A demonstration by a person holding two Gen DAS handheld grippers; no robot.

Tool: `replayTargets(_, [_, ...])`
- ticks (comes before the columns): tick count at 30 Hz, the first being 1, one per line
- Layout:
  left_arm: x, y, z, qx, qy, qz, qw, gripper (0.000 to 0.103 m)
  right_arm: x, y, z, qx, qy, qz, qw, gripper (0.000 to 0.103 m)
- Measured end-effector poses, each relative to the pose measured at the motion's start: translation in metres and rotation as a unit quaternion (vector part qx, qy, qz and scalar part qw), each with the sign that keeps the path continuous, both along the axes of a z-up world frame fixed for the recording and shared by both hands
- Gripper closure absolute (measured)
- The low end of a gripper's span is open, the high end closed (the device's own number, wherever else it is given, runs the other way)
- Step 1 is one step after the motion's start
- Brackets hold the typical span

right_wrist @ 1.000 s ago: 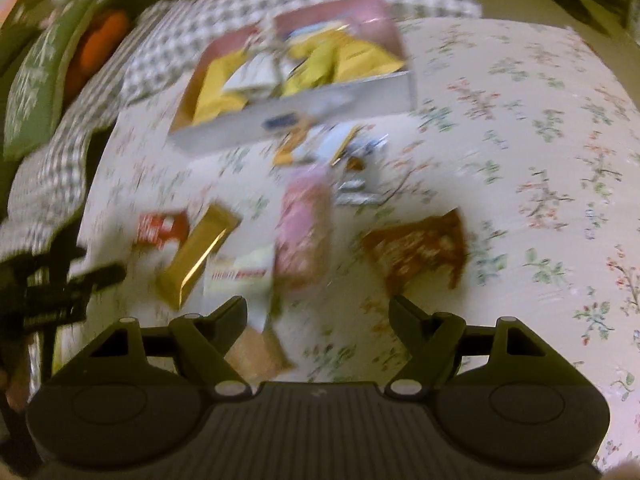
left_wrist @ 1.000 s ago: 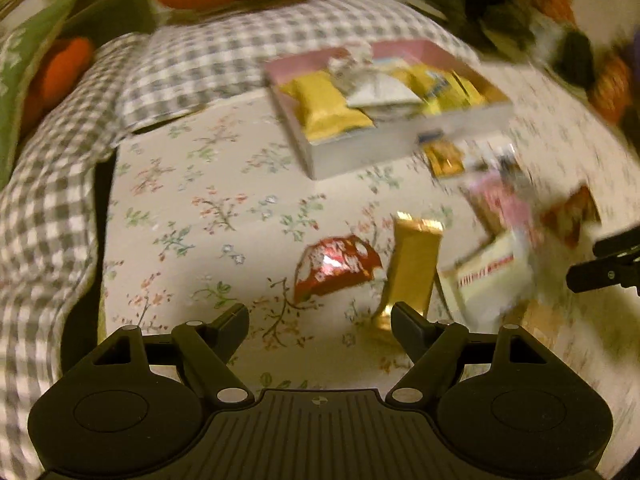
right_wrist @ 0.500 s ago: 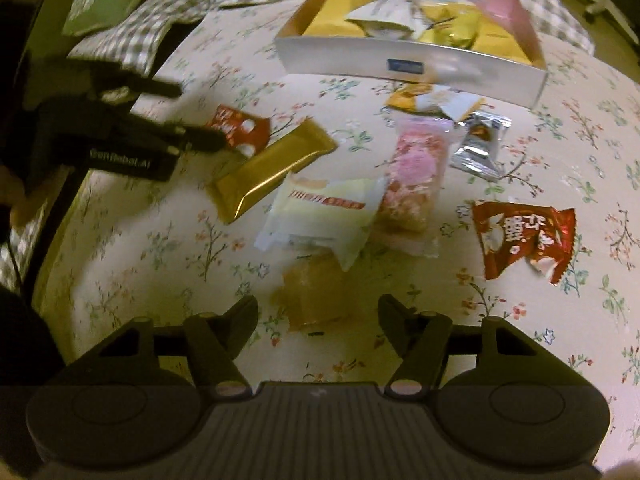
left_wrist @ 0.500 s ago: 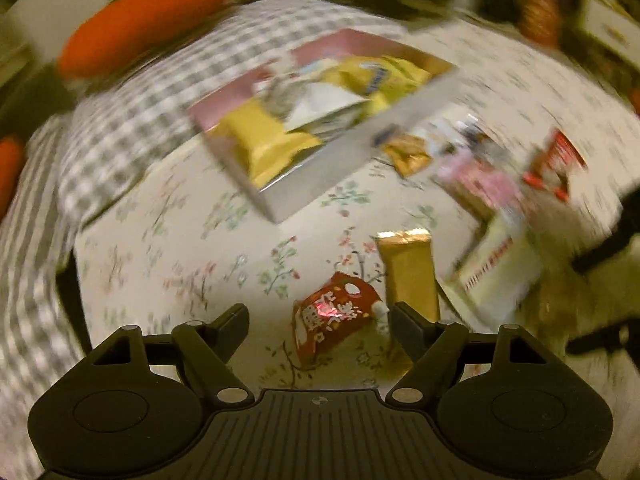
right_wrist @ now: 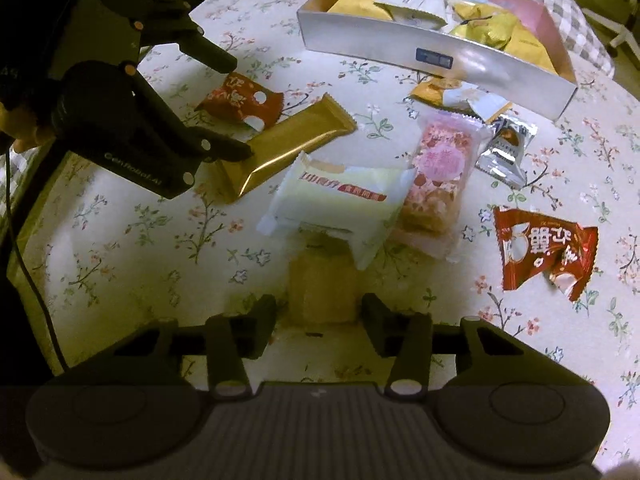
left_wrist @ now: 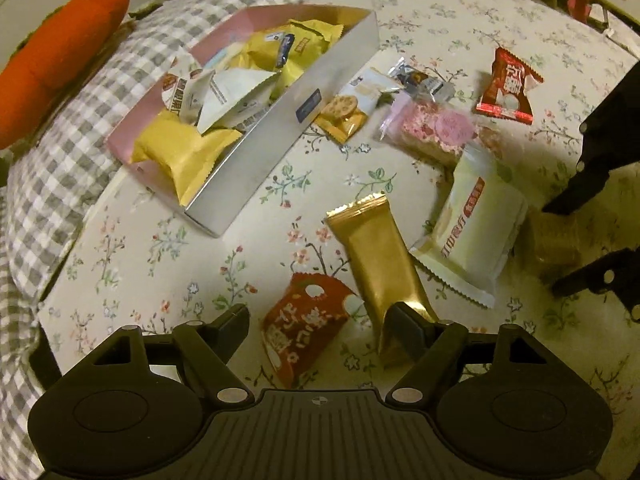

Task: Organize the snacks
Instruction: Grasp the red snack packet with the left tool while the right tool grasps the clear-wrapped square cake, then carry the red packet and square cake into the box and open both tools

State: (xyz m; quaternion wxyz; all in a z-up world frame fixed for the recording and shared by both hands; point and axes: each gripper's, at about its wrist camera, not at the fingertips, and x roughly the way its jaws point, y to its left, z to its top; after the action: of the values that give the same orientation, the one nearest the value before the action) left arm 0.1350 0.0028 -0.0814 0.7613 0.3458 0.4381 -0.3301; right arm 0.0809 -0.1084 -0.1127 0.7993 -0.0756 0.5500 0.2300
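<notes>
The right gripper (right_wrist: 319, 312) is closing around the small tan snack (right_wrist: 322, 290) lying straight ahead between its jaws, not yet pinched, while the left gripper (left_wrist: 318, 322) is straddling the red packet (left_wrist: 305, 330), wide open (gold bar (left_wrist: 380, 260) beside its right finger).

The box (right_wrist: 436, 54) sits at the far side of the surface (right_wrist: 132, 256), packets piled inside it. Just before its front wall lie a biscuit packet (right_wrist: 456, 96) and a small wrapped sweet (right_wrist: 506, 146). Nearer, a long bar (right_wrist: 288, 146), a cake packet (right_wrist: 340, 208) and a crisp-rice packet (right_wrist: 440, 176) lie side by side, the cake packet overlapping a small block (right_wrist: 322, 292).
</notes>
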Motion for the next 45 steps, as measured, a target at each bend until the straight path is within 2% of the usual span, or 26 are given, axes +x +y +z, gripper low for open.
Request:
replayTargets(1, [0.001, 0.001, 0.001, -0.002, 0.003, -0.002, 1.0, 0.031, 0.0, 0.001, 0.0, -0.001, -0.002, 0.0, 1.0, 0.06])
replayTargets(2, [0.002, 0.002, 0.0, -0.008, 0.01, -0.002, 0.9999, 0.04, 0.0, 0.001, 0.0, -0.003, -0.004, 0.001, 1.0, 0.062])
replayTargets(4, [0.001, 0.004, -0.001, -0.016, 0.015, 0.002, 0.9998, 0.05, -0.001, 0.001, 0.001, -0.008, -0.01, 0.003, 1.0, 0.071])
replayTargets(5, [0.0, 0.005, -0.002, -0.014, 0.016, 0.004, 0.9998, 0.064, -0.001, 0.0, 0.001, -0.006, -0.009, 0.002, 1.0, 0.071])
replayTargets(9, [-0.001, 0.013, -0.007, -0.017, 0.026, 0.016, 0.9994, 0.066, 0.0, 0.0, 0.001, -0.001, -0.008, -0.005, 1.0, 0.071])
replayTargets(12, [-0.001, 0.015, -0.004, -0.033, 0.026, 0.042, 0.9982, 0.072, 0.0, -0.002, 0.002, 0.002, -0.007, -0.011, 1.0, 0.071])
replayTargets(19, [-0.004, 0.013, -0.002, -0.051, 0.025, 0.075, 0.9956, 0.073, 0.002, -0.008, 0.005, 0.006, -0.005, -0.028, 1.0, 0.071])
replayTargets(30, [-0.005, 0.021, 0.015, -0.088, 0.017, 0.167, 0.982, 0.074, 0.006, -0.018, 0.01, 0.033, -0.005, -0.053, 0.998, 0.071])
replayTargets(35, [-0.007, 0.018, 0.027, -0.112, 0.013, 0.188, 0.9756, 0.074, 0.007, -0.023, 0.013, 0.045, -0.005, -0.065, 0.997, 0.071])
replayTargets(45, [-0.011, 0.012, 0.038, -0.136, 0.005, 0.211, 0.9681, 0.074, 0.013, -0.043, 0.025, 0.078, -0.015, -0.101, 0.992, 0.071])
